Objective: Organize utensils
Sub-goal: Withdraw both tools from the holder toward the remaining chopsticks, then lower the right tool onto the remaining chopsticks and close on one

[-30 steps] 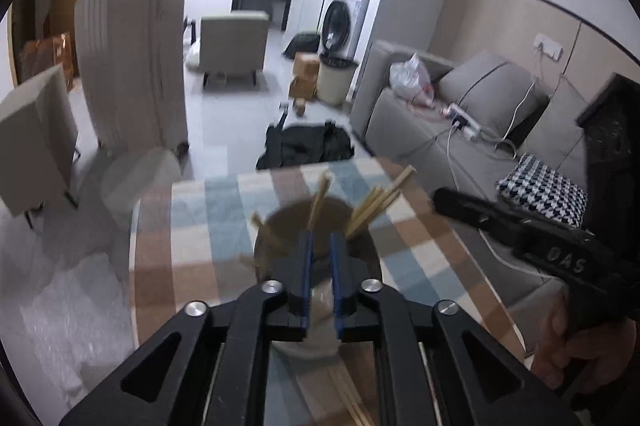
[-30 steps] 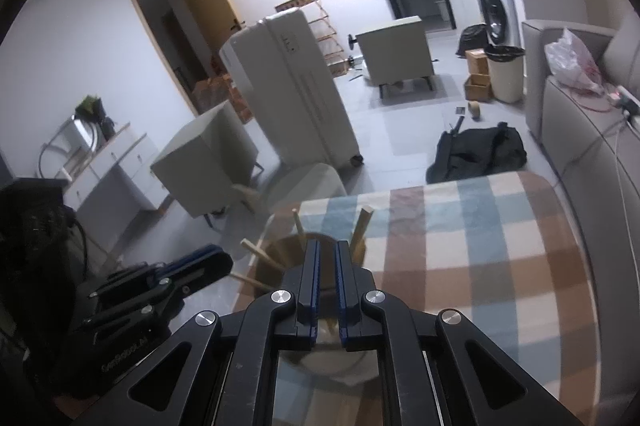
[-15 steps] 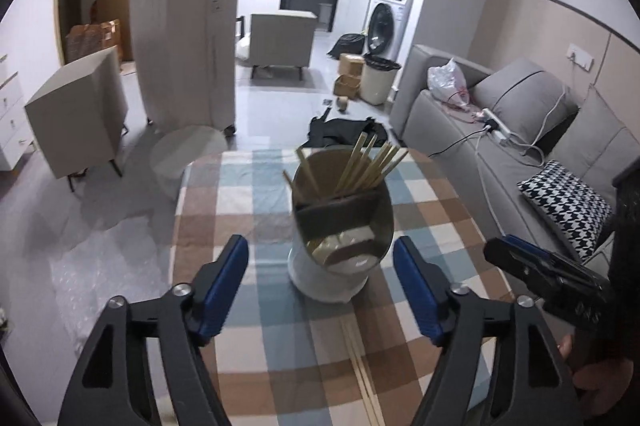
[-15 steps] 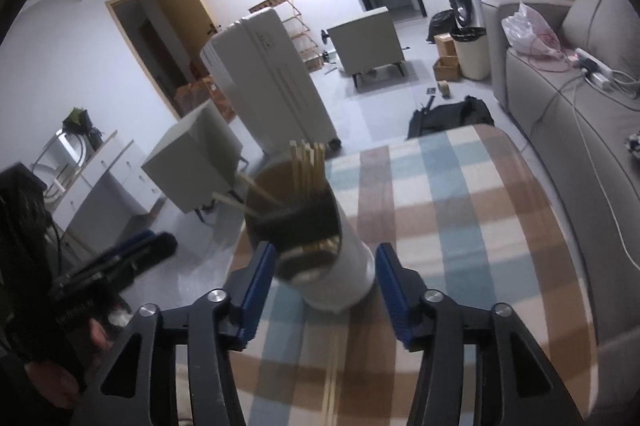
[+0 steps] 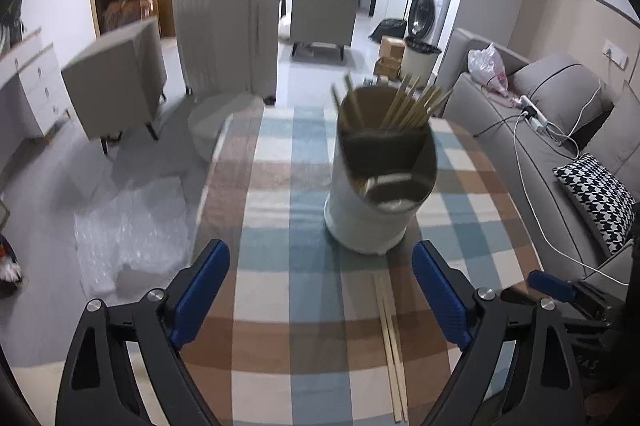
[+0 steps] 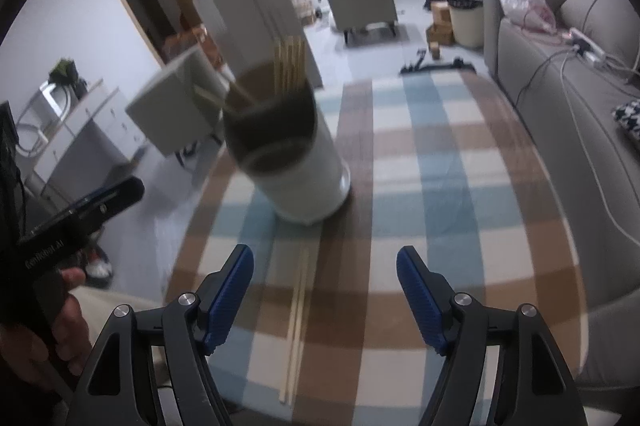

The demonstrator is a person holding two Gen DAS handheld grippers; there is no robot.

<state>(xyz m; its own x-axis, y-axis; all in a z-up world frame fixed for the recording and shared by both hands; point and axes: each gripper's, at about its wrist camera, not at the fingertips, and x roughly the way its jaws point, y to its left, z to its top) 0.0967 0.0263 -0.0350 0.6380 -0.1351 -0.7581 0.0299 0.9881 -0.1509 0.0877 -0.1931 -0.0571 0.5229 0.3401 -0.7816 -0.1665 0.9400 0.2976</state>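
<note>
A white cylindrical utensil holder (image 5: 374,201) with a dark rim stands upright on the checked tablecloth (image 5: 280,286); several wooden chopsticks (image 5: 412,105) stick out of its far compartment. It also shows in the right wrist view (image 6: 296,169). A pair of loose chopsticks (image 5: 392,346) lies flat on the cloth in front of the holder, also in the right wrist view (image 6: 298,322). My left gripper (image 5: 320,290) is open and empty, hovering short of the holder. My right gripper (image 6: 325,294) is open and empty, above the loose chopsticks.
The table's left edge (image 5: 212,185) drops to a floor with bubble wrap (image 5: 132,226). A grey sofa (image 5: 560,129) with a houndstooth cushion runs along the right. Wrapped furniture (image 5: 228,21) stands beyond the table. The left gripper's body shows at the right wrist view's left (image 6: 80,214).
Both grippers were shut over the holder's top a second ago; they have opened and pulled back toward the near side of the table. The holder now stands farther off.
</note>
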